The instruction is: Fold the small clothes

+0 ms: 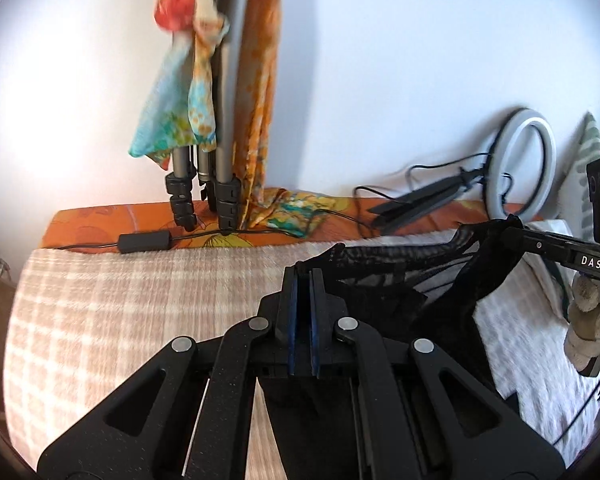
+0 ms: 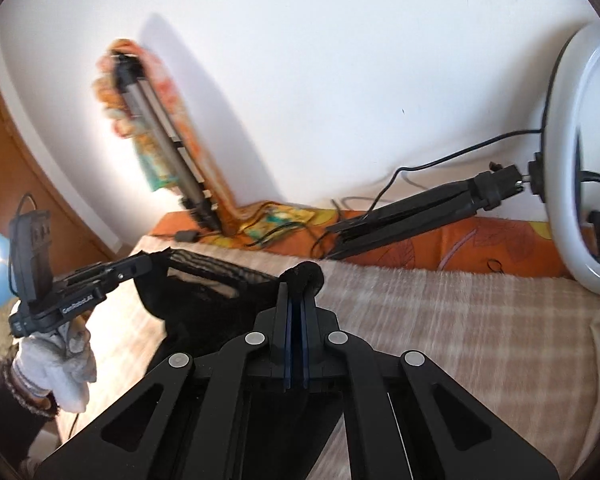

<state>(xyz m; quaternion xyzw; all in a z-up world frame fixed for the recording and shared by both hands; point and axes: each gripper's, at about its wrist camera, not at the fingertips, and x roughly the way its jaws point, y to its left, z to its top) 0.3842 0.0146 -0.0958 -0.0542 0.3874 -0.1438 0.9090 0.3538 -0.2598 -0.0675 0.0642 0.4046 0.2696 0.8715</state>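
Aloft, both grippers — left gripper point(image 1: 304, 276), right gripper point(image 2: 296, 280) — pinch the black garment point(image 1: 384, 292).

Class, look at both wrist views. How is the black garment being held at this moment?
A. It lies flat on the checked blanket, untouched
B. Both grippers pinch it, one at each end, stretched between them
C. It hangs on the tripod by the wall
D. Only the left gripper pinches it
B: the black garment stretches between the left gripper and the right gripper, each shut on an end of it above the checked blanket.

"DAS" in white on the right gripper point(image 1: 512, 226), "GenRobot.AI" on the left gripper point(image 2: 144, 264)
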